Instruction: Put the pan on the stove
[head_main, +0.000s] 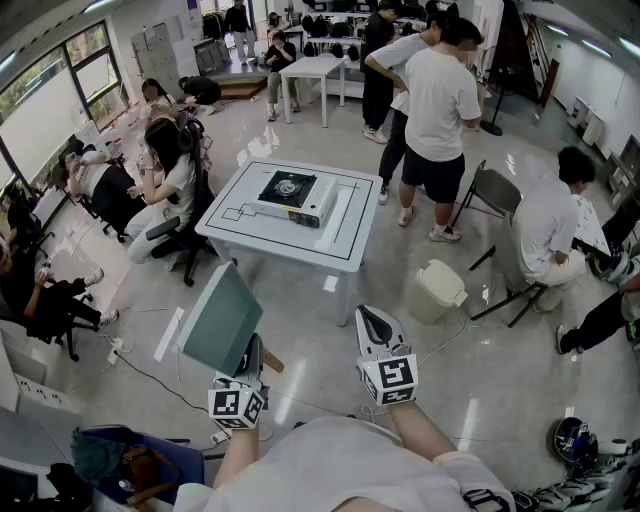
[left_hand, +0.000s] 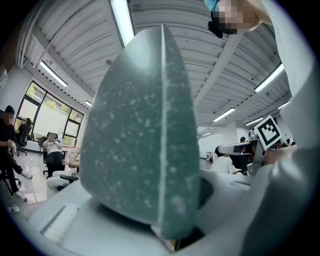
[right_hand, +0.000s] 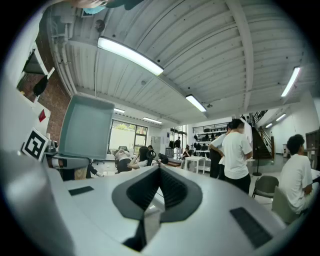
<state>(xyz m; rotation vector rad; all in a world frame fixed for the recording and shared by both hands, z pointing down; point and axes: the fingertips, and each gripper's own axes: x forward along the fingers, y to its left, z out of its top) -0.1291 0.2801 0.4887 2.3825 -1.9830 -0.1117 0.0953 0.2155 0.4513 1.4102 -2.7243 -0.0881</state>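
Note:
A square green pan (head_main: 220, 320) with a wooden handle is held up, tilted, over the floor at the lower left. My left gripper (head_main: 255, 358) is shut on its handle. In the left gripper view the pan (left_hand: 145, 150) fills the middle, seen nearly edge-on, and hides the jaws. The portable stove (head_main: 290, 195) sits on a white table (head_main: 345, 245) well ahead of both grippers. My right gripper (head_main: 373, 318) hangs beside the pan, shut with nothing in it; its fingertips meet (right_hand: 160, 167). The right gripper view also shows the pan (right_hand: 86, 127) at the left.
A person in a white shirt (head_main: 440, 100) stands behind the table's right side. A small bin (head_main: 438, 290) and a folding chair (head_main: 495, 192) stand to its right. Several people sit at the left (head_main: 170, 185). Cables (head_main: 140, 372) run over the floor.

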